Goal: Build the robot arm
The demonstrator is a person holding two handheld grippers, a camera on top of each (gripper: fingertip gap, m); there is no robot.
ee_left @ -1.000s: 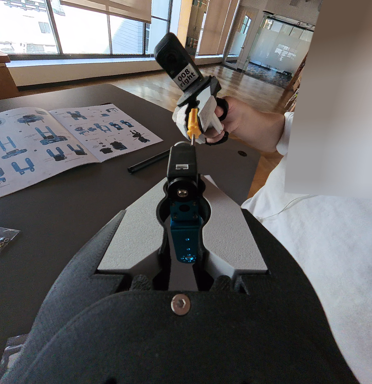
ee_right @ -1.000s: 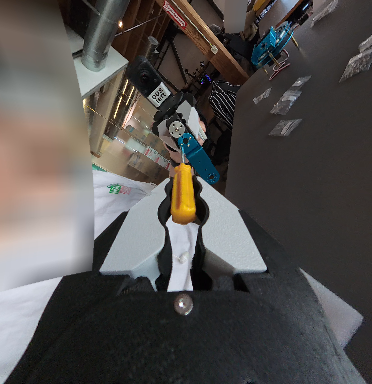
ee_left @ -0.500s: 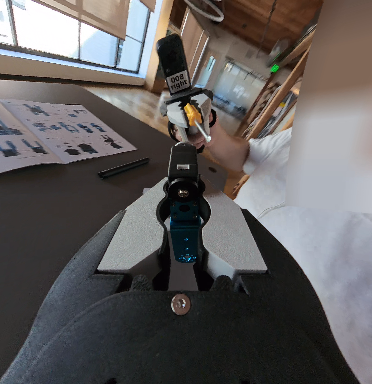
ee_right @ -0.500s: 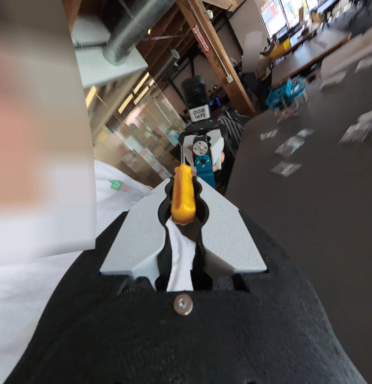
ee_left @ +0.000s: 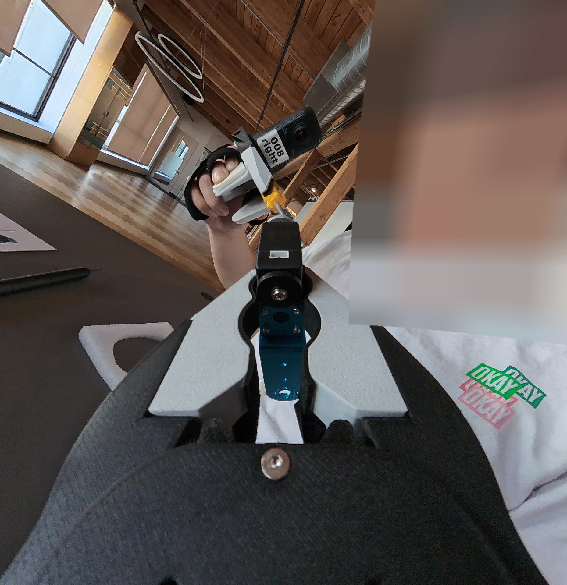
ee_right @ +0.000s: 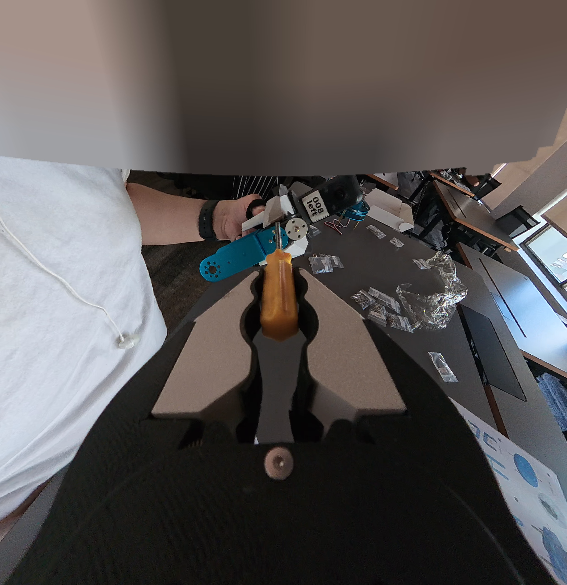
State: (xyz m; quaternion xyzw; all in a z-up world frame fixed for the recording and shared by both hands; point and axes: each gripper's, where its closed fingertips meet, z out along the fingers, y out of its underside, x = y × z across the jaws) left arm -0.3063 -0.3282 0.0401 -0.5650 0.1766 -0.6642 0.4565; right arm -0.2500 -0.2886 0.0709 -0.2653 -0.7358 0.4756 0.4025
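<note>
Blue metal sits deepest between the jaws of your left gripper: a blue bracket fixed to a black servo. The jaws are pressed in on this assembly, pinching it at the round hub. Its long axis runs along the fingers. The servo body stands out past the fingertips and the bracket's rounded end points back toward the palm of the tool.

Your right gripper has its jaws clamped on the handle of a yellow screwdriver. The handle lies lengthwise in the jaw channel, with the butt inward and the steel shaft pointing straight out ahead of the fingertips.

In the right wrist view, the shaft's tip ends on the bracket just beside the servo's silver horn. Whether the tip is seated in a screw cannot be told. The bracket's long axis lies roughly crosswise to the shaft.

Both tools are held up in the air, close to your white shirt. Beyond and to the right of the right jaws, the dark table carries small parts bags and crumpled clear wrapping. To the left of the left jaws lie a white foam piece and a black rod.
</note>
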